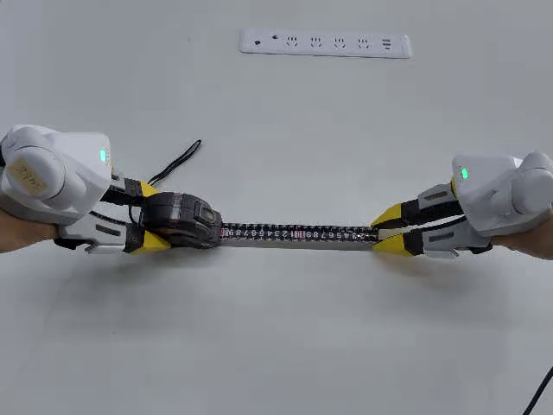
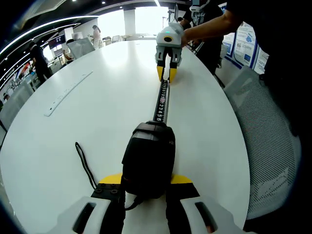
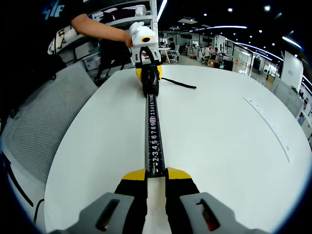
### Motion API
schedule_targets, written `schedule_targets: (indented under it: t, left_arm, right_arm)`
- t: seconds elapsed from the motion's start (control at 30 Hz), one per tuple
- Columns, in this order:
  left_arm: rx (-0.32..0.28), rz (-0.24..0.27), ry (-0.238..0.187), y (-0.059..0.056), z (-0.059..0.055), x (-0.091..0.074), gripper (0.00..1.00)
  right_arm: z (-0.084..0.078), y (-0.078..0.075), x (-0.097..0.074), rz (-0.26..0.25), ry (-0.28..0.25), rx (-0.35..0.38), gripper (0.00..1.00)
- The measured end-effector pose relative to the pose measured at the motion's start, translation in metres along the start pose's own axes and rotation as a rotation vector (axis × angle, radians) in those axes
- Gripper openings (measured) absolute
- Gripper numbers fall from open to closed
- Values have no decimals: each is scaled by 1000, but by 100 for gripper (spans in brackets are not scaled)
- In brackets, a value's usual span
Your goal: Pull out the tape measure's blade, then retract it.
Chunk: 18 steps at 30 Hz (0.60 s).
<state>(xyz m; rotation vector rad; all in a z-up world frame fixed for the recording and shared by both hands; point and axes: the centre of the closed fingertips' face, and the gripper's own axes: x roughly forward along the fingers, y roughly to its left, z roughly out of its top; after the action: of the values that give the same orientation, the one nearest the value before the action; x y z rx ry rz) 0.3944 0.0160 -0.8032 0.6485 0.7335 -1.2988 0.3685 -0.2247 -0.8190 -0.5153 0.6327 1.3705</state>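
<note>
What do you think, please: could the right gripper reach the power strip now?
Probably not yet: the right gripper is shut on the blade, though the table toward the power strip lies open.

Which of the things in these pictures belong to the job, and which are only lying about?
For the job:
tape measure case
blade
left gripper, shut on the case
right gripper, shut on the blade's end

Lying about:
power strip
black cable

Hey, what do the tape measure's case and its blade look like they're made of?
The case looks like moulded plastic, perhaps rubber-coated: matte black, soft sheen. The blade is probably thin coated metal: dark, printed numerals, stretched straight.
</note>
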Motion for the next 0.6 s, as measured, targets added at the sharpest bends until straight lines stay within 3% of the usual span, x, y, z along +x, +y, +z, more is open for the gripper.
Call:
schedule_targets:
  t: [0.6]
  left_arm:
    - [0, -1, 2, 0, 0, 0, 28]
  right_arm:
    - [-9, -1, -10, -14, 9, 8, 11]
